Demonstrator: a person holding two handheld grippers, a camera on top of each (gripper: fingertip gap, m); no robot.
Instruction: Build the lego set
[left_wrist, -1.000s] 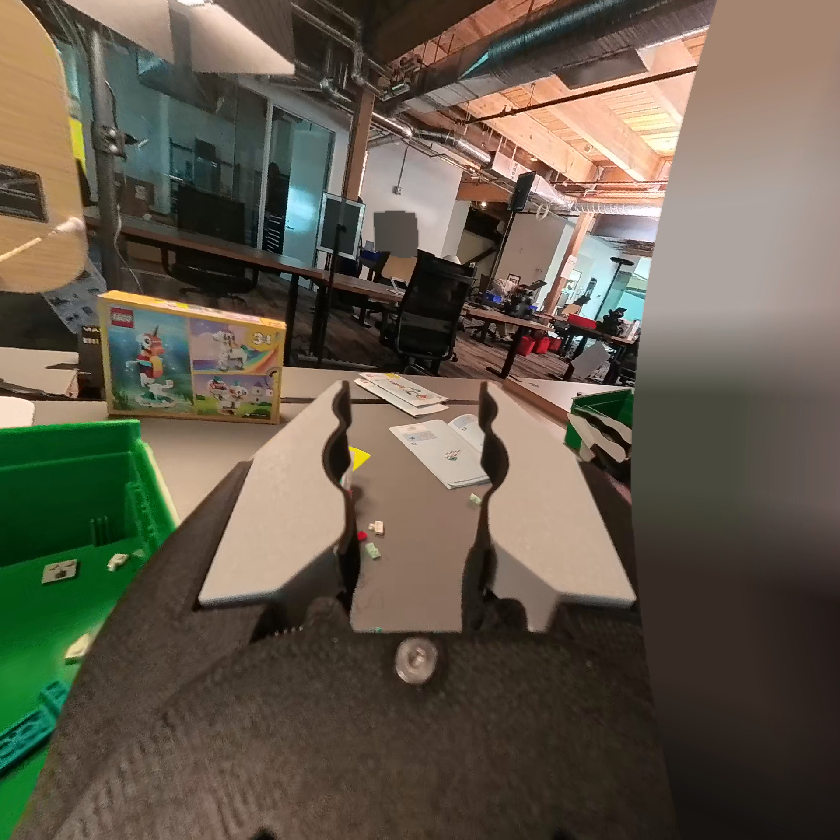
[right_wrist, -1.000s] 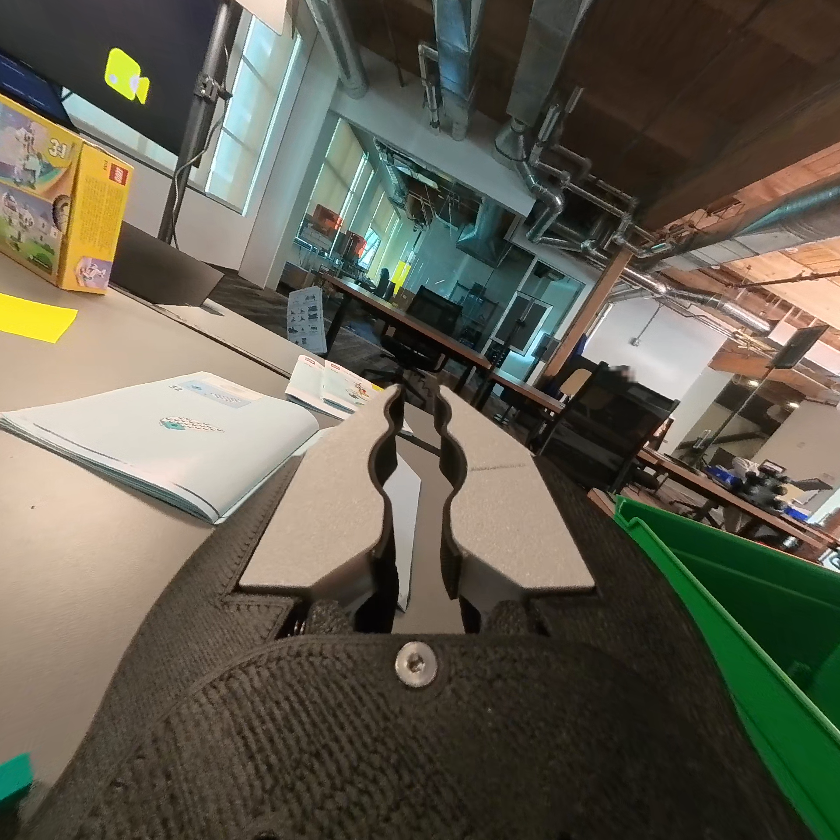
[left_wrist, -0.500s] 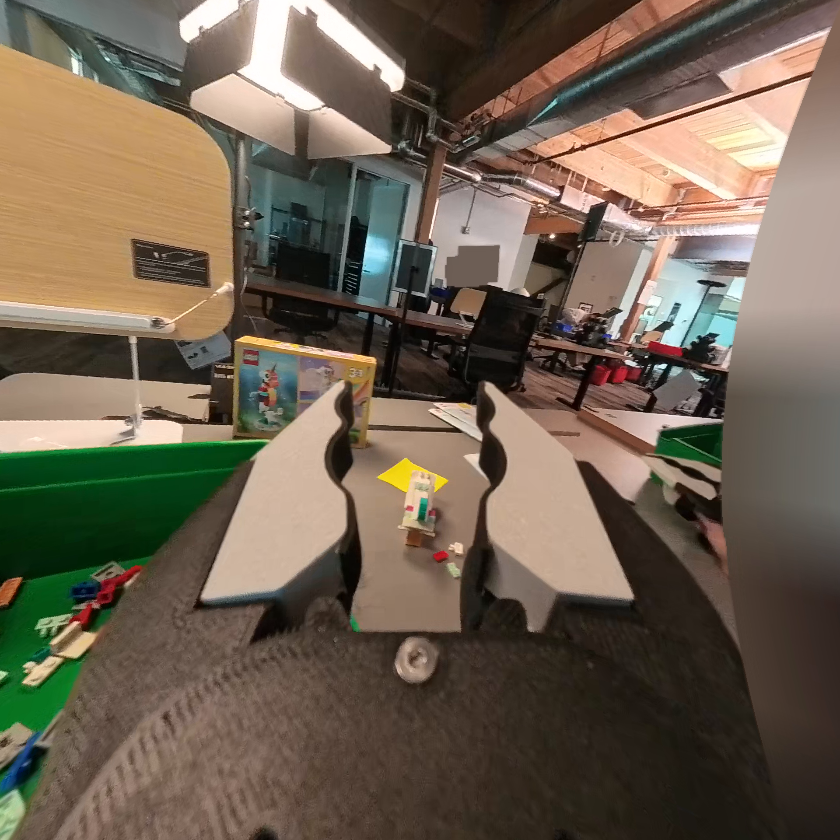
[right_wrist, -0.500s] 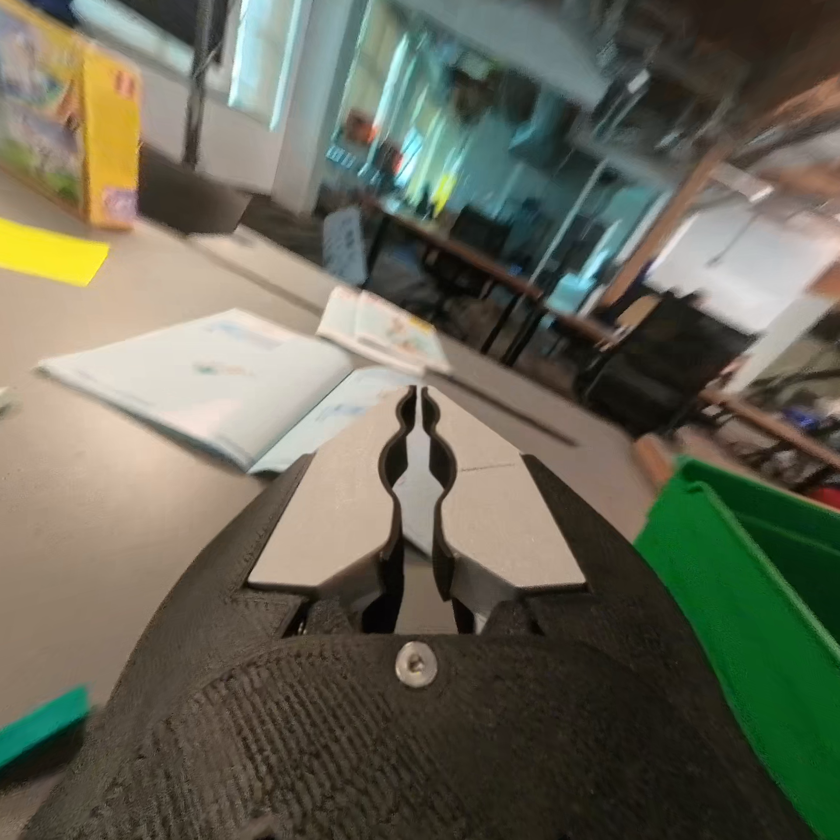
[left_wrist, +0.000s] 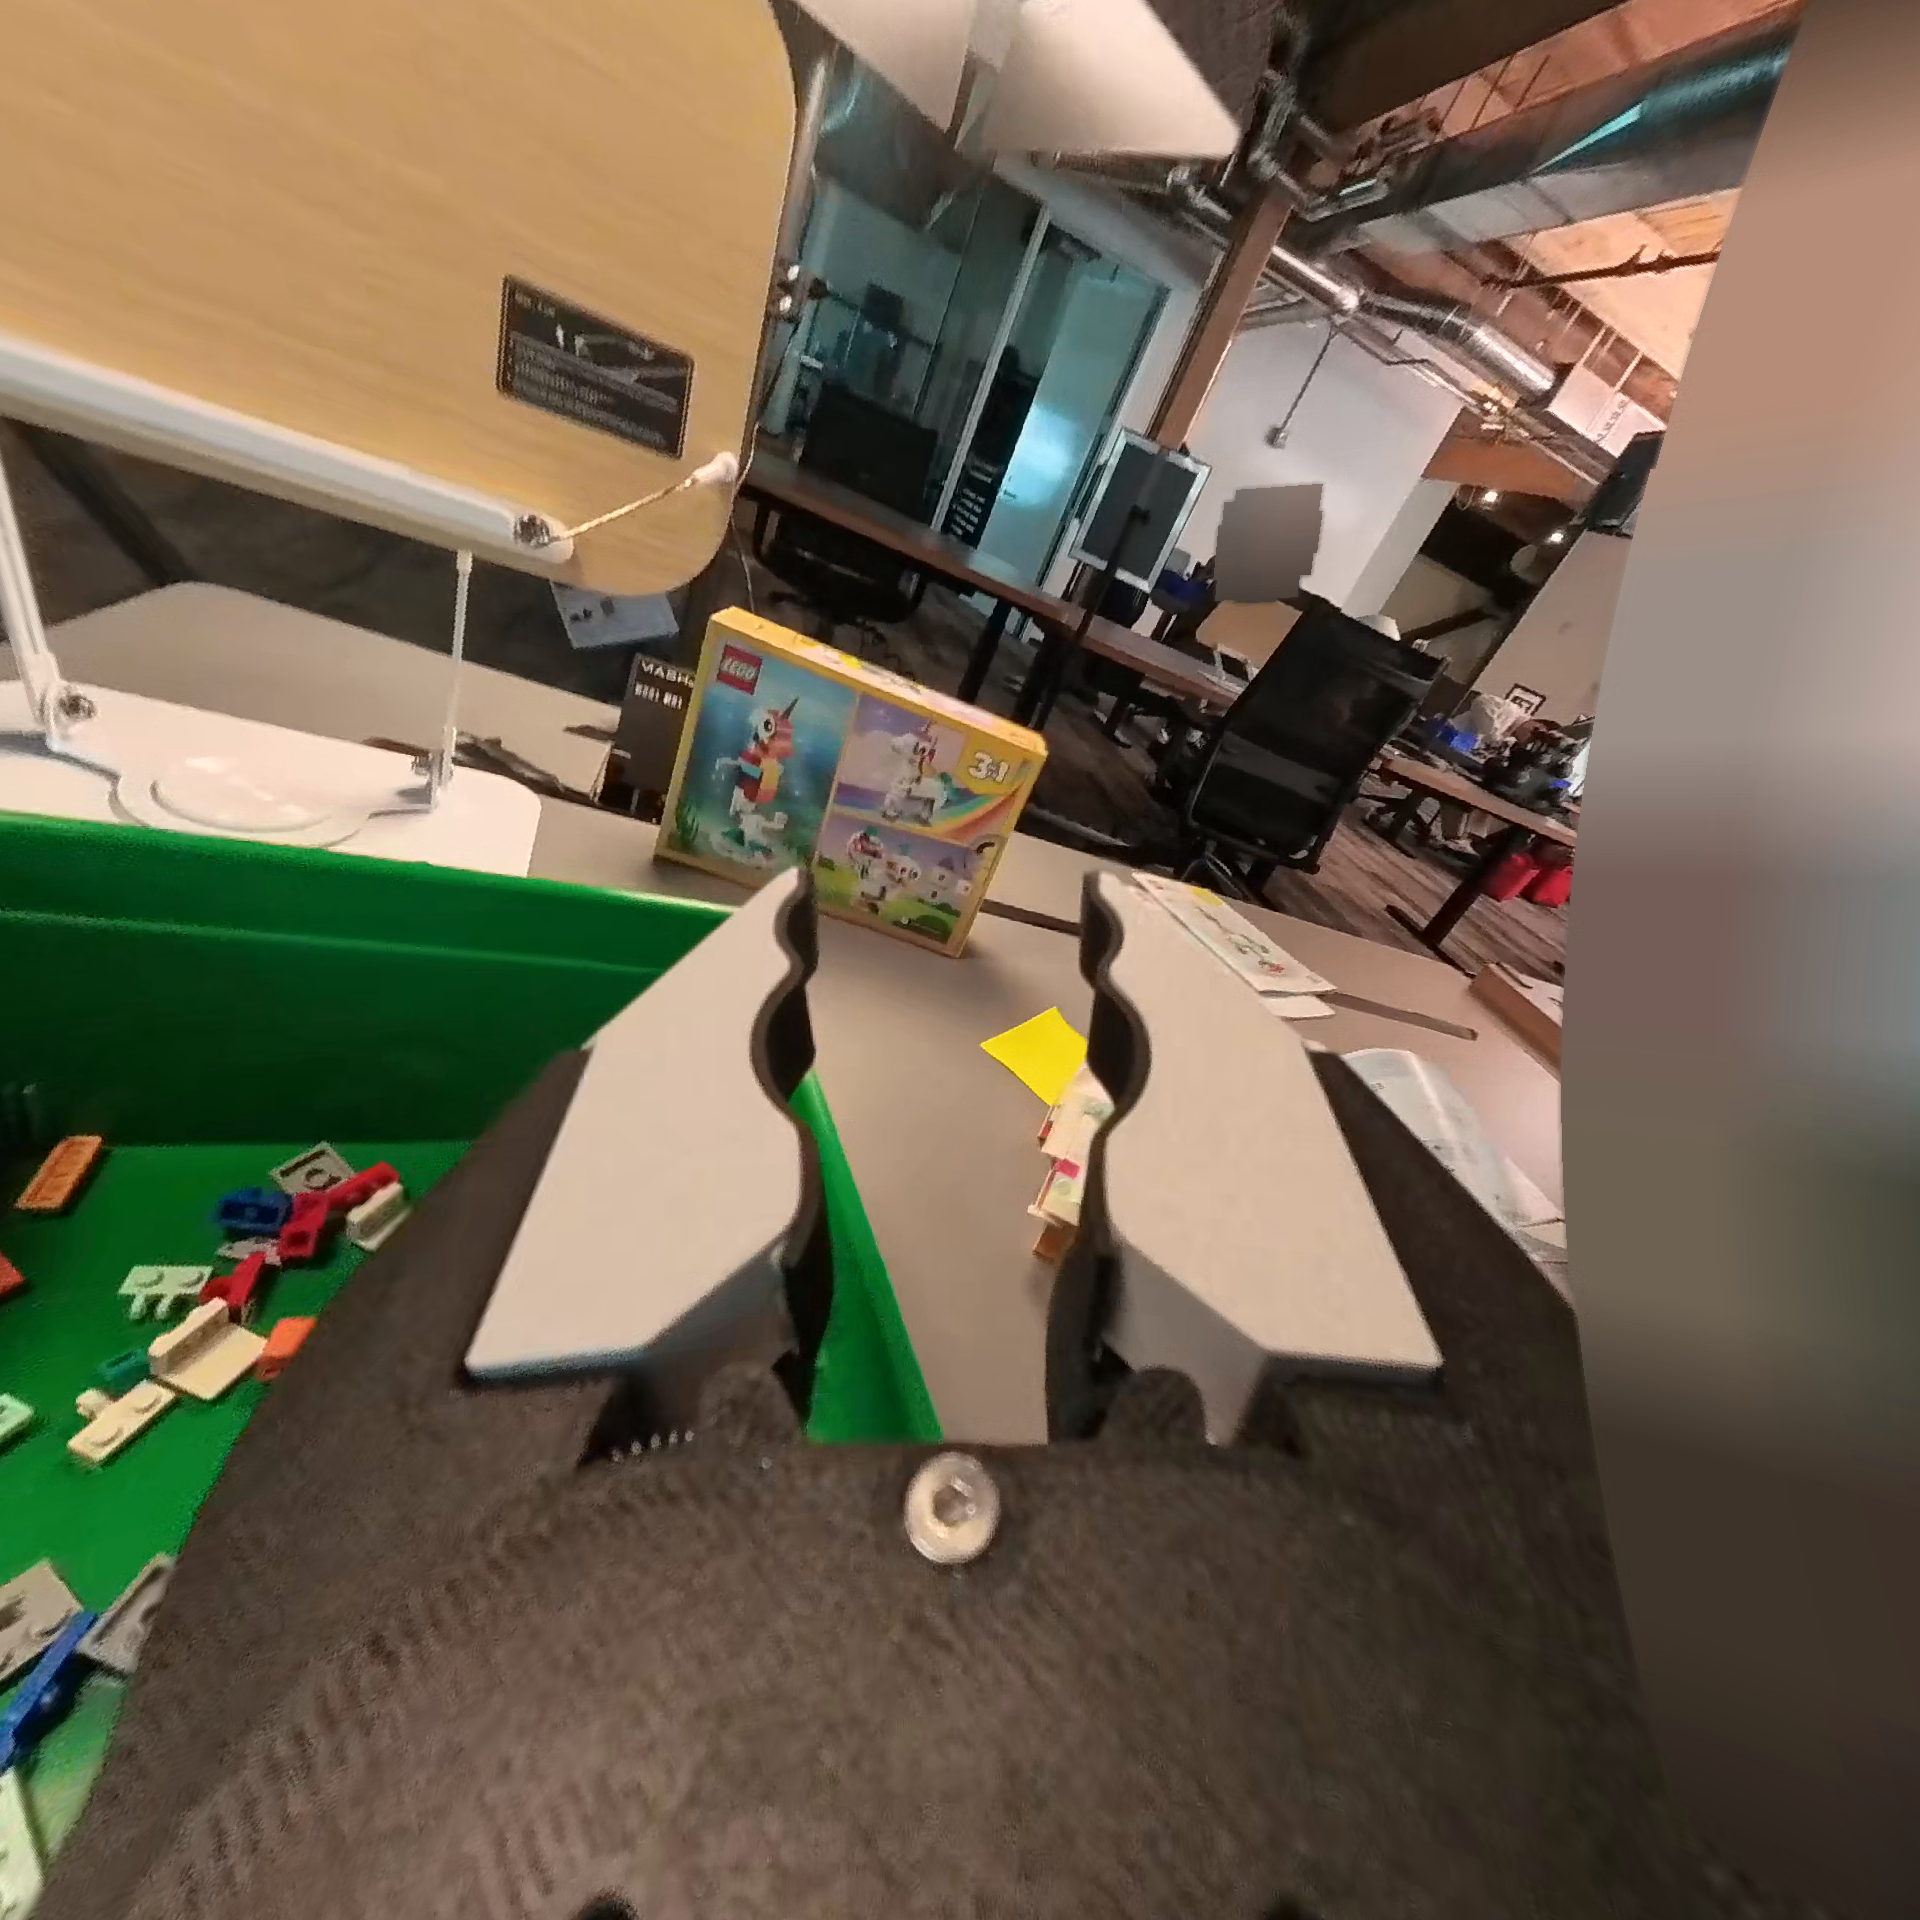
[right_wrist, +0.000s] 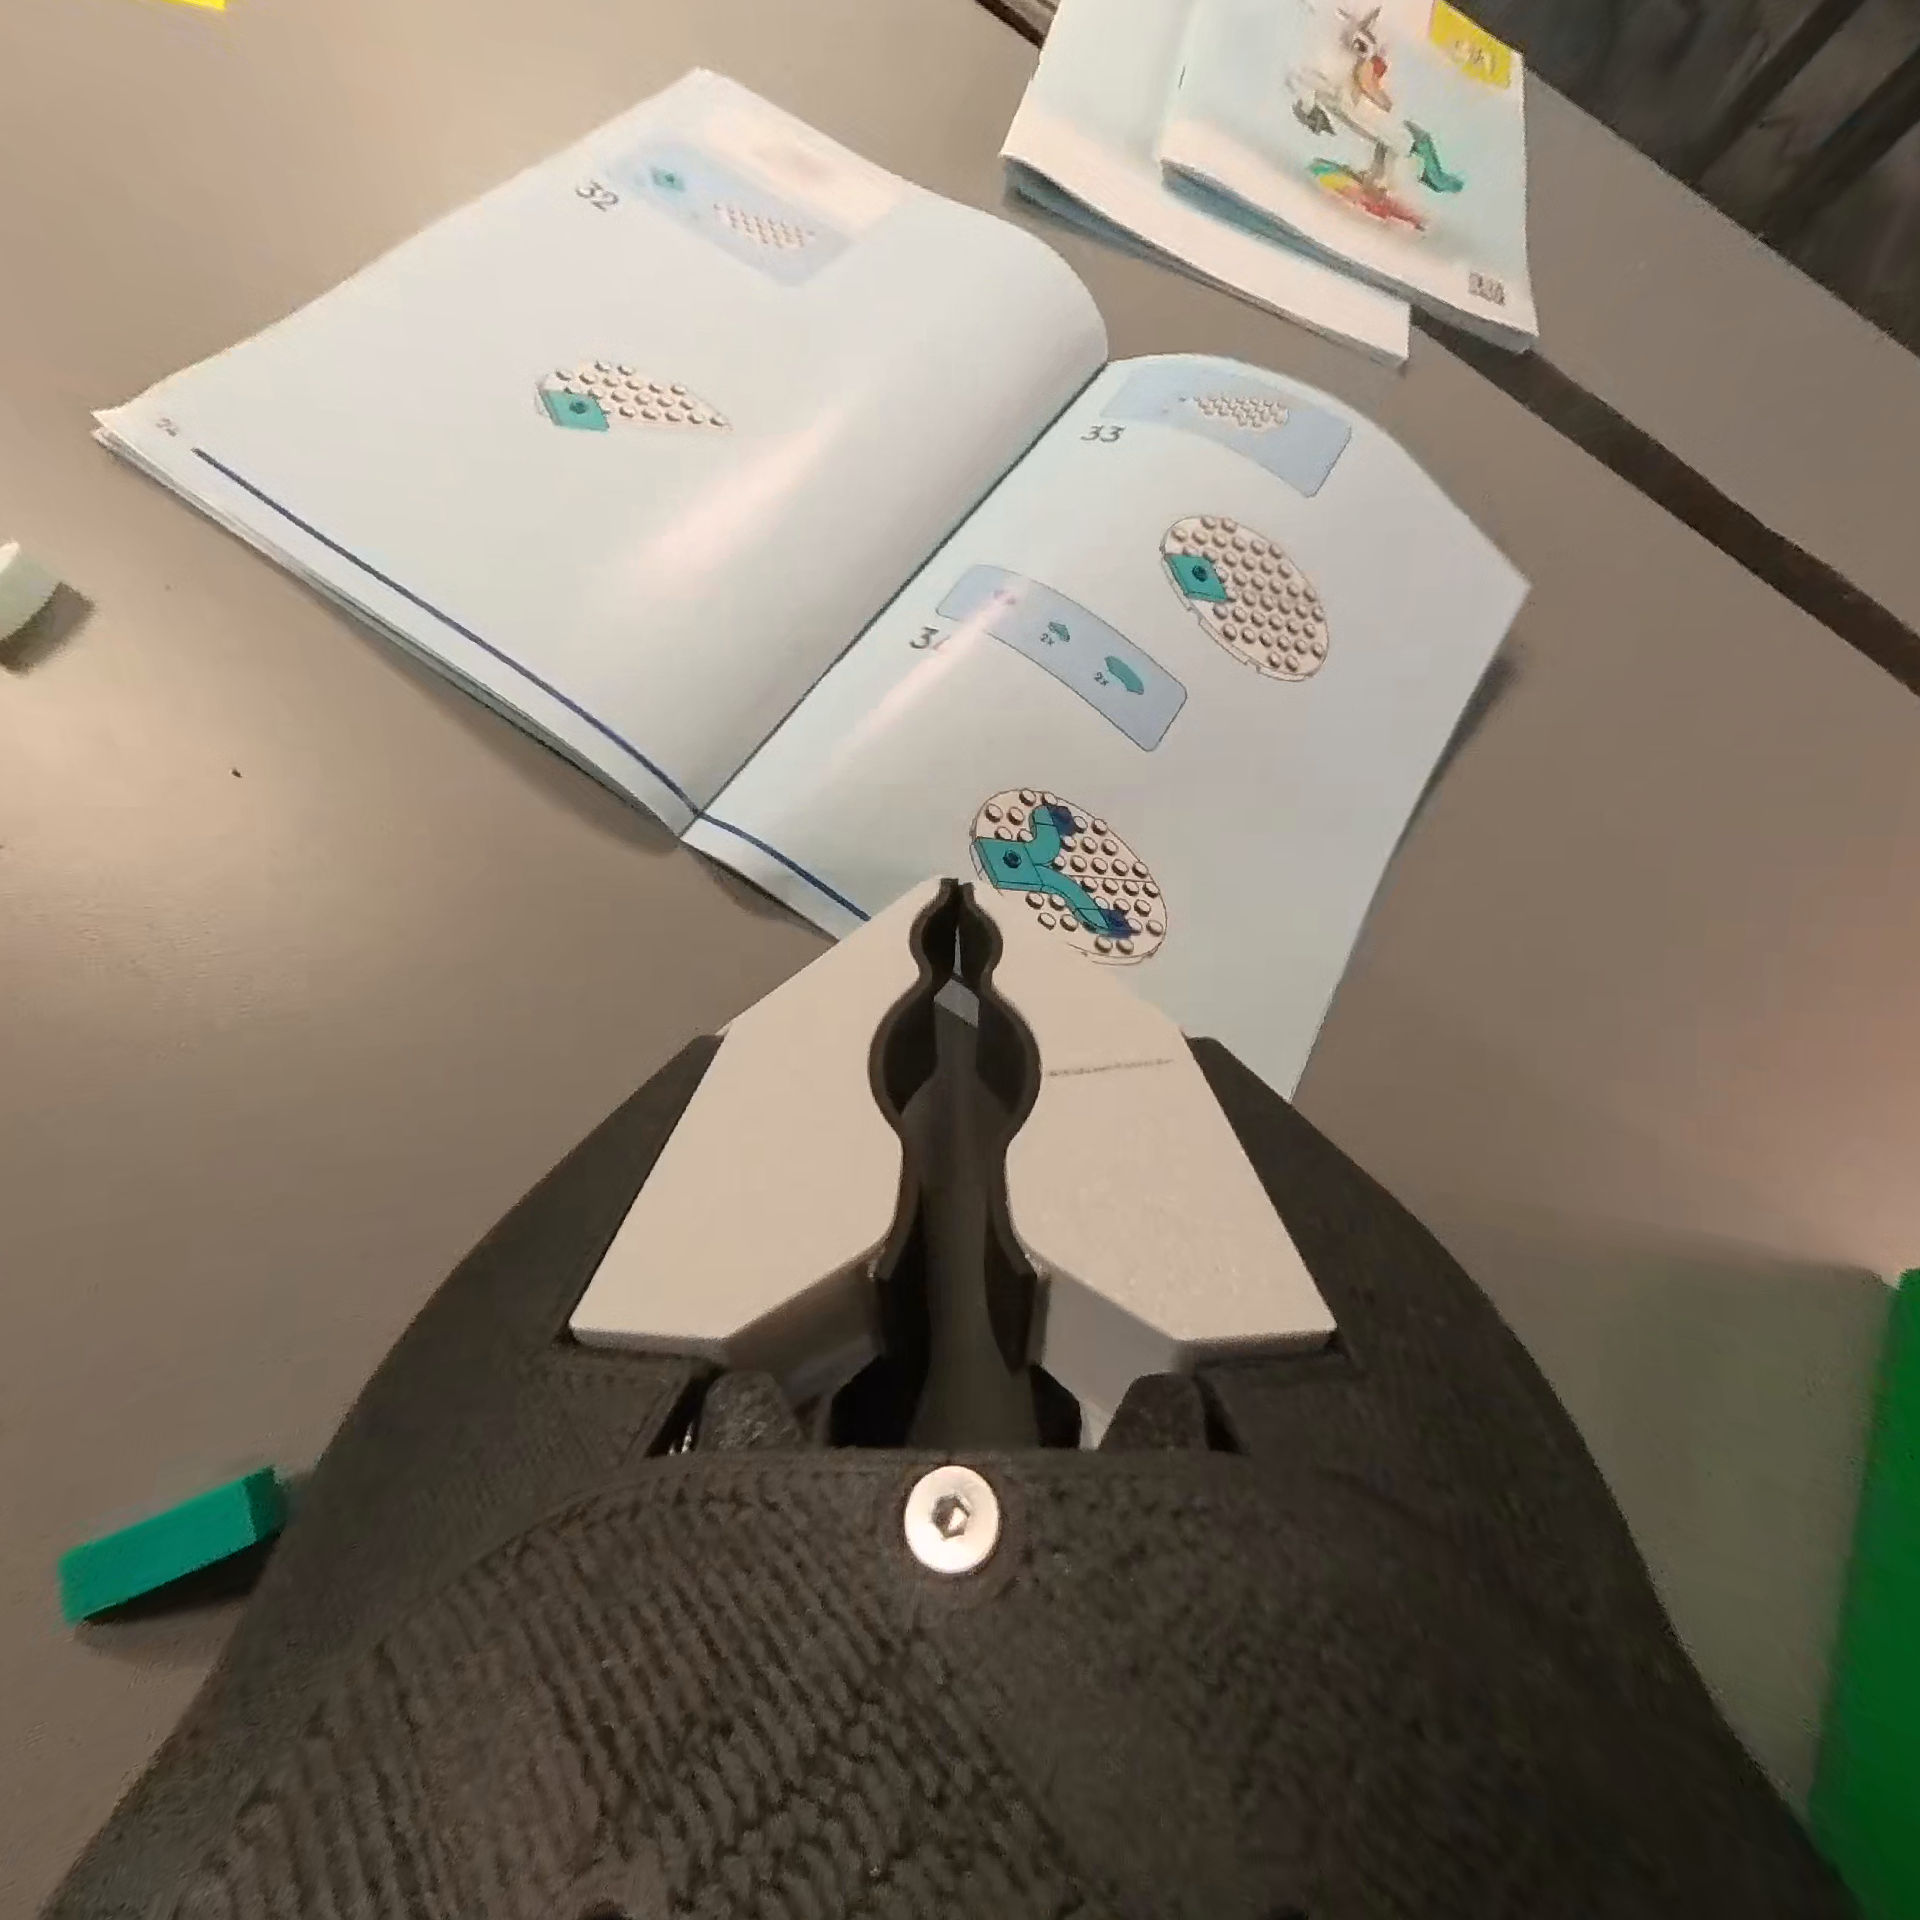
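We see both views evenly bright under ceiling light. Glare streaks the open booklet (right_wrist: 790, 499) in the right wrist view, and soft shadows lie beneath it. In the left wrist view the bricks (left_wrist: 208, 1278) and wooden panel (left_wrist: 364, 260) smear with motion blur; lines bow outward near the edges.

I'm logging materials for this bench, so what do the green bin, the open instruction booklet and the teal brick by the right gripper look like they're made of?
Green bin: apparently moulded plastic, with smooth walls in one even colour. Open instruction booklet: glossy paper; thin pages curve at the spine and catch glare. Teal brick: probably hard plastic, with crisp edges and a flat satin face.
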